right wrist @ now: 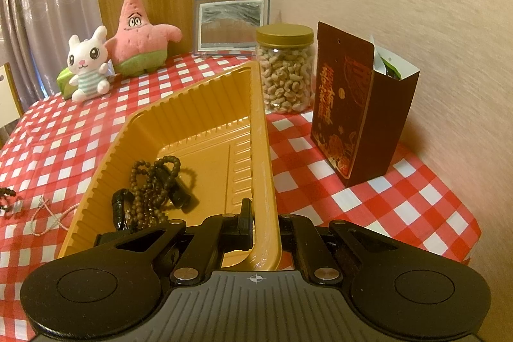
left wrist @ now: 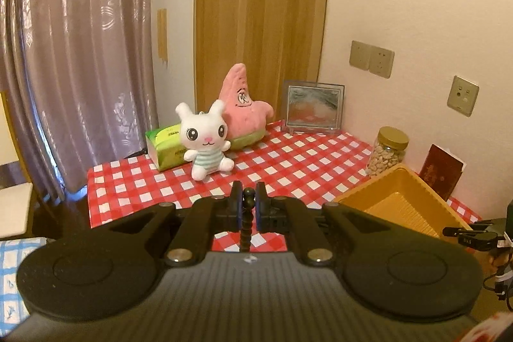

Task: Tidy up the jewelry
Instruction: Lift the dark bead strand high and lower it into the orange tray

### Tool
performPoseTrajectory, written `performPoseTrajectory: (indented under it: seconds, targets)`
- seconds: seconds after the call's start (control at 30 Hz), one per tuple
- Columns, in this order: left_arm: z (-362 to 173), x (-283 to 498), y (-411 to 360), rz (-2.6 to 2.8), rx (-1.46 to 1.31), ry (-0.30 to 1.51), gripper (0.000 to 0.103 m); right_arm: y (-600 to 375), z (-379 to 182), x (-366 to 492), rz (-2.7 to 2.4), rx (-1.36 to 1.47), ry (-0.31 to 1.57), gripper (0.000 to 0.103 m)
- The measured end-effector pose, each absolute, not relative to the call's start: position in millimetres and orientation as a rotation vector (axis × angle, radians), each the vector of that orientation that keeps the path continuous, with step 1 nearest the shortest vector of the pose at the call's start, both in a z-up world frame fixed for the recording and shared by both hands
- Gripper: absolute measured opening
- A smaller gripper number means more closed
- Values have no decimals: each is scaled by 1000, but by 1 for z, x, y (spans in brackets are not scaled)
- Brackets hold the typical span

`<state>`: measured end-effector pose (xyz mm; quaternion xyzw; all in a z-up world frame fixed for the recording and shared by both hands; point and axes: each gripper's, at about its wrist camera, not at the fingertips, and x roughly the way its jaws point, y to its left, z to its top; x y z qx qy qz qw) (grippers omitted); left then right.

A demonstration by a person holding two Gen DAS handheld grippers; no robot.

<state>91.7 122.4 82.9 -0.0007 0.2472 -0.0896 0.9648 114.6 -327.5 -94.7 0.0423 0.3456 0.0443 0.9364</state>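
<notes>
The orange tray (right wrist: pixel 205 130) is parked on the checkered surface (right wrist: pixel 400 201), and its near right wall is pinched between the jaws of the right gripper (right wrist: pixel 265 229), one finger inside the tray and one outside. Inside it a brown bead bracelet (right wrist: pixel 154 181) is piled up with a couple of dark pieces (right wrist: pixel 120 209) tangled in, all toward the near left corner. The rest of the tray floor is bare.

Over on the left, a black bead strand (left wrist: pixel 247 213) is clamped between the jaws of the left gripper (left wrist: pixel 247 207), with the top bead poking up above the pads and the strand hanging down below. That gripper is held above the near edge of the surface, just left of the tray.

Still out on the cloth, left of the tray, a thin pale pink bead chain (right wrist: pixel 48 217) is seen, and some dark bits (right wrist: pixel 8 201) are cut off at the frame edge, too small to make out.

Behind the tray, a jar of nuts (right wrist: pixel 285 69) with a gold lid is stood just beside a dark red carton (right wrist: pixel 349 117) that's open at the top. Further back a white bunny plush (left wrist: pixel 206 140), a pink starfish plush (left wrist: pixel 243 108), a green tissue pack (left wrist: pixel 163 149) and a picture frame (left wrist: pixel 312 106) are lined up near the wall.
</notes>
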Motion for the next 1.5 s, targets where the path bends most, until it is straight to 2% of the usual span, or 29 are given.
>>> performPoseTrajectory:
  seconds: [0.77,1.5]
  targets:
    - [108,91,100,-267,31,429,6,-327,-93,117,90,83,703,5]
    - [144,155,-18,-710,-16,256,6,-328,-94,120,88,94,696,5]
